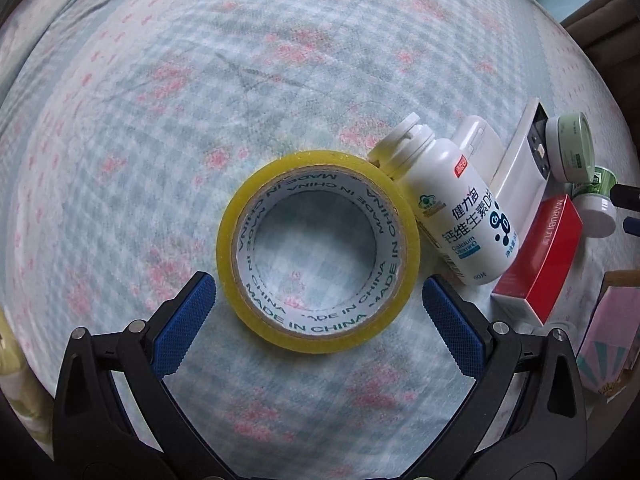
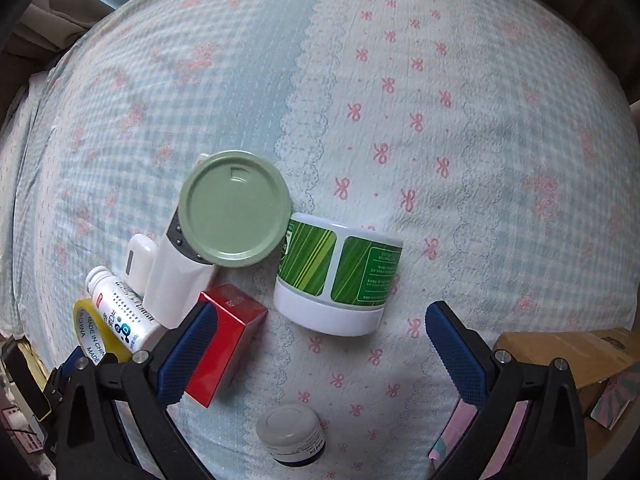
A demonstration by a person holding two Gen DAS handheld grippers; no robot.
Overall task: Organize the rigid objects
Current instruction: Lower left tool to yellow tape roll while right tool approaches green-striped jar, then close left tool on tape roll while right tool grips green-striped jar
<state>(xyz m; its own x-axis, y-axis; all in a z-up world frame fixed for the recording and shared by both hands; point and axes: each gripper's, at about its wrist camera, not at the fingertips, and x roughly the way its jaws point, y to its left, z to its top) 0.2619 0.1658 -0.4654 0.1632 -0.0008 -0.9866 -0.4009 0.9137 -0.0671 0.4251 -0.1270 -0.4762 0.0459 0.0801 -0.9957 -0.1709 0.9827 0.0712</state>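
Right now my left claw [image 1: 319,295] stands wide open around the near half of the tape roll [image 1: 318,251], one blue pad either side of it, neither touching, nothing held. The roll lies flat on the bedsheet [image 1: 200,100], its far right edge against the white pill bottle [image 1: 452,204].

I judge the roll light and stiff, with a hard card core; its yellow outer wall looks smooth and perhaps slick, so I would pinch across the full width, pads on opposite outer walls, or hook one pad inside the hole and squeeze the ring wall. The sheet is soft under it, so pressing down will sink it.

My right claw [image 2: 322,338] is also spread wide and empty, hovering near the green-labelled jar [image 2: 340,276], which lies on its side.

Only the right view shows the small white pot [image 2: 291,432] nearer me than that jar, the round green lid [image 2: 234,208] in full, and the tape tucked beyond the bottle at far left. Only the left view shows the tape's hole and printed core clearly.
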